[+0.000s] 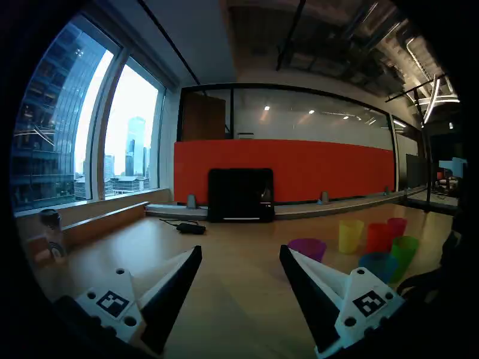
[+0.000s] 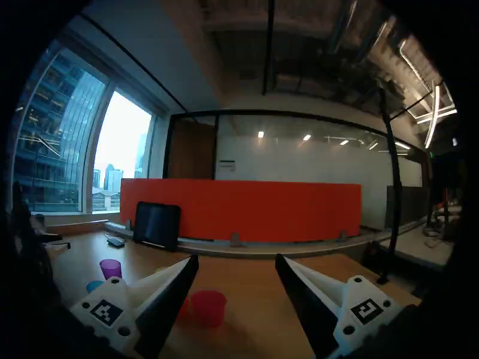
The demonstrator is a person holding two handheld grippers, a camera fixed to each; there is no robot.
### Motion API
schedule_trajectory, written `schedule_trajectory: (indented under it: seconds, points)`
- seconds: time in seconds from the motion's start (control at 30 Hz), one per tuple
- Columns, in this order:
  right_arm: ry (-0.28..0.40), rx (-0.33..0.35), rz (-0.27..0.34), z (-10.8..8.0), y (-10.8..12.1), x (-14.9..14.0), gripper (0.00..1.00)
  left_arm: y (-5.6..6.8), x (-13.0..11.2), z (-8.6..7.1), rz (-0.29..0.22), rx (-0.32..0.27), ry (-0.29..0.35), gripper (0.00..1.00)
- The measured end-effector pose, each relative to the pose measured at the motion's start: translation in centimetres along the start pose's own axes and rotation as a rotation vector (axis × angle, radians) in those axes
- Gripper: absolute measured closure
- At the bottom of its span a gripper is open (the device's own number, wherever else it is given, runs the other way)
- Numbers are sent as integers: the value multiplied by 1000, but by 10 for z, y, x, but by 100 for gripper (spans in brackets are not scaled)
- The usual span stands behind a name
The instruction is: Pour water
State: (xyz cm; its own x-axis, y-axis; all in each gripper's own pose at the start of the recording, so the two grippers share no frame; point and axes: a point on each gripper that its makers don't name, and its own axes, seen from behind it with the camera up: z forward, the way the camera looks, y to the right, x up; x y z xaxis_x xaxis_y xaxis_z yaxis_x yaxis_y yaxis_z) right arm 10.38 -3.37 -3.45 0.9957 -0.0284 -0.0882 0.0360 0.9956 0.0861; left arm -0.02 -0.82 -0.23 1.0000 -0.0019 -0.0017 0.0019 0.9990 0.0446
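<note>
Six coloured cups grouped right on the table | bottle far left, well apart | my left hand-held gripper and right hand-held gripper wide open, empty | cups probably light, tippy: pinch the wall; bottle likely heavier, slick: take mid-body

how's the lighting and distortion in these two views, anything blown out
Left gripper view: the window is blown out white, the table dim, fisheye curves the window's edges. Right gripper view: darker overall, window again overexposed, ceiling light strip glares.
</note>
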Motion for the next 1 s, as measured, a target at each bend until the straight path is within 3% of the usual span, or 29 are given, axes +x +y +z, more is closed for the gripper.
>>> schedule_trajectory:
  seconds: [0.47,1.0]
  points:
    - [-13,14,-19,4,6,-24,1,-1,-1,0,1,0,0,3]
    - [16,-71,8,15,30,-44,1,-1,0,0,2,0,-1,3]
